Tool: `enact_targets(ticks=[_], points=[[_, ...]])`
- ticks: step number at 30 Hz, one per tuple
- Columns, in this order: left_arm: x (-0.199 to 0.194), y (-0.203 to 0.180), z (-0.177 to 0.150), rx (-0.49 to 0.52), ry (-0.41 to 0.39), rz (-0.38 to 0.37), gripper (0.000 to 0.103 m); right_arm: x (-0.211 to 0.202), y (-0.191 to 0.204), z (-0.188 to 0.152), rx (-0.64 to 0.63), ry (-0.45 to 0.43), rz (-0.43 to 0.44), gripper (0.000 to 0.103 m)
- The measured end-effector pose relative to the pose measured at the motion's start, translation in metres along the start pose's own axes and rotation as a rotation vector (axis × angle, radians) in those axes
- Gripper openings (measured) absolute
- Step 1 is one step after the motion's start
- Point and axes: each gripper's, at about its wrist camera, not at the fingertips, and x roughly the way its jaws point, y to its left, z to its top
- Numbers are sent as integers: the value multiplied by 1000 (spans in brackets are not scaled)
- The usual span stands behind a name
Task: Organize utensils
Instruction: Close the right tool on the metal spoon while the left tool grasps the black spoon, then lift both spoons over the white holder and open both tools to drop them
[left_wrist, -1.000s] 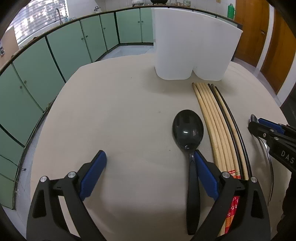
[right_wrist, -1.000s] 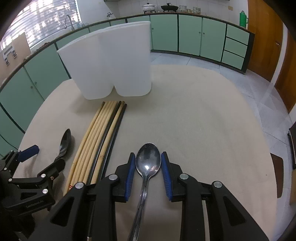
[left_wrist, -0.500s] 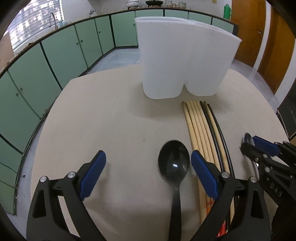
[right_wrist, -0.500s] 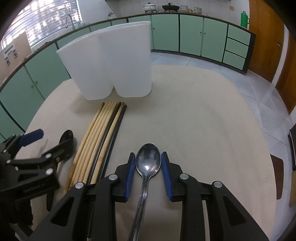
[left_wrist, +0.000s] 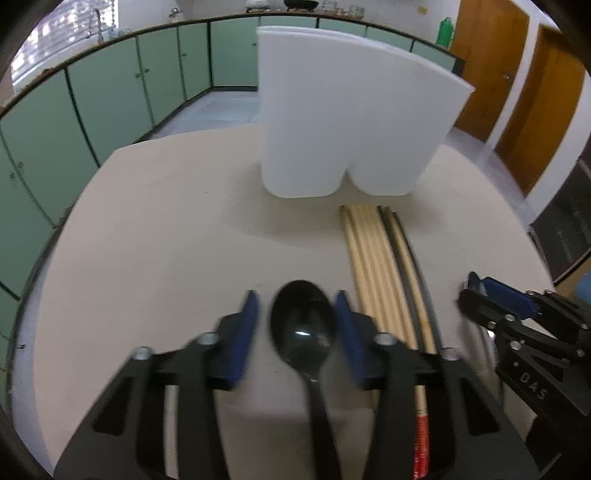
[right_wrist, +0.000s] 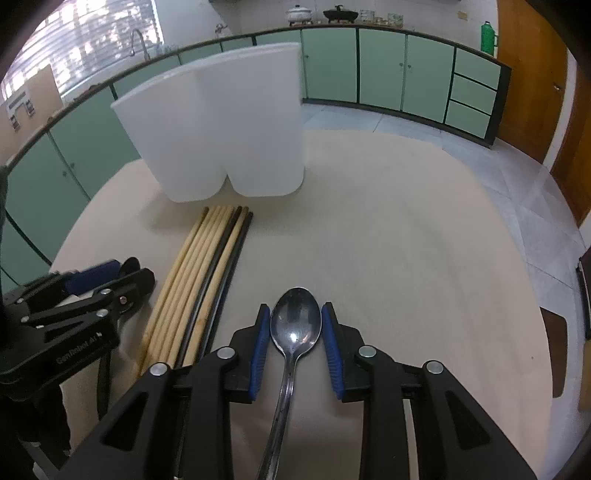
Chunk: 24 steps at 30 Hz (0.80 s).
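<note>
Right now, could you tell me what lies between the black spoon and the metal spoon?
The bundle of chopsticks, seen in both wrist views, lies between the black spoon and the metal spoon.

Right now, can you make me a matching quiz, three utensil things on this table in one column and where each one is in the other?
Things:
1. black spoon
2. metal spoon
3. chopsticks

Places:
A. flat on the table in front of the white holder
B. between the right gripper jaws
C. between the left gripper jaws

Pairs: 1-C, 2-B, 3-A
</note>
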Motion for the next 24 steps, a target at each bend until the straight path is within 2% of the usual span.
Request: enact_targets(ticks=[3, 14, 21, 24], points=[[-6, 2, -3, -4, -18, -23, 34, -13, 0, 0, -9, -70, -2, 28], [-70, 8, 12, 6, -298, -68, 34, -77, -11, 29, -10, -304, 106, 28], [-112, -3, 42, 25, -481, -71, 34, -115, -12, 72, -22, -446, 159, 28], [-122, -11, 72, 24, -552, -73, 34, -124, -12, 102, -7, -502, 181, 28]])
